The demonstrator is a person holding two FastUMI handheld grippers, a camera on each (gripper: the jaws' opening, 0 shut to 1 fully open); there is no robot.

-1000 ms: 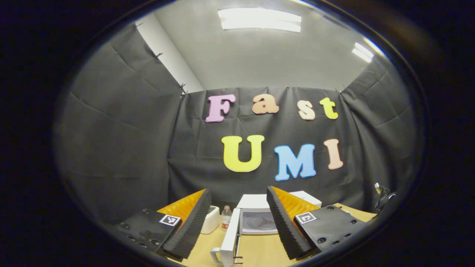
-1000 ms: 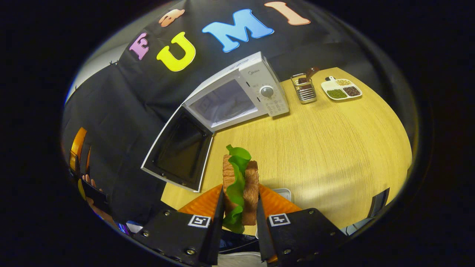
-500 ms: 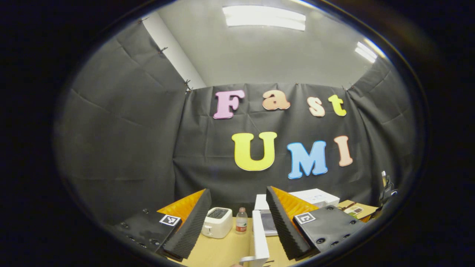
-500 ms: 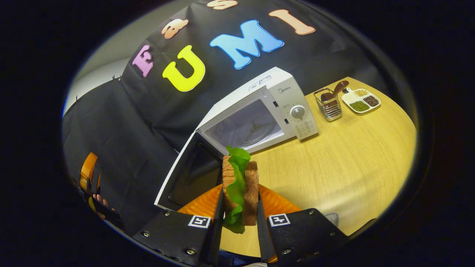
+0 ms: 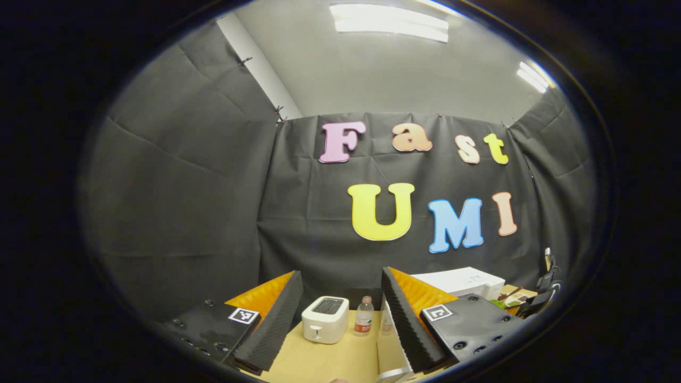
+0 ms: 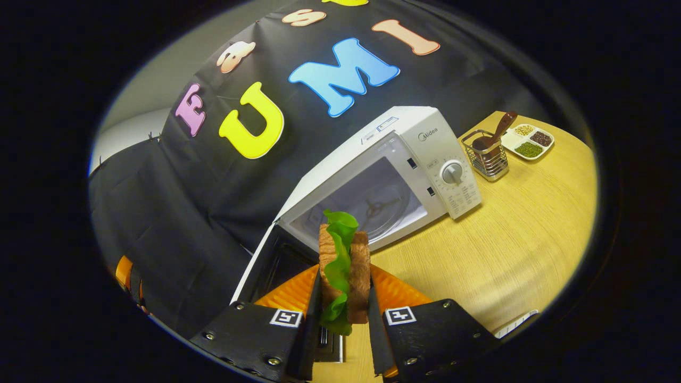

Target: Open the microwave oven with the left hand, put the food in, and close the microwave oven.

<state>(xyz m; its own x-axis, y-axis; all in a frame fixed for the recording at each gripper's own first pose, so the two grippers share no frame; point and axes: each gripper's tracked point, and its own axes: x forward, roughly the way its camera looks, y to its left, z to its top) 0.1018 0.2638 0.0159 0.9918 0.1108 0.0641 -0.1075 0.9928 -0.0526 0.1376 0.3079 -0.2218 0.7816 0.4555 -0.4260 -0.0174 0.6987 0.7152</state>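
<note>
Now right claw [image 6: 343, 319] gripping sandwich [image 6: 343, 266], microwave [image 6: 383, 175] open

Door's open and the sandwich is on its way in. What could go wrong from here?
1. The right tongs pinch the sandwich upright with lettuce sticking out the top; it might snag on the microwave opening or slip out.
2. The open door sits just left of the sandwich, so a drift that way could knock it.
3. The left tongs are open, off the door, so nothing steadies it.
</note>
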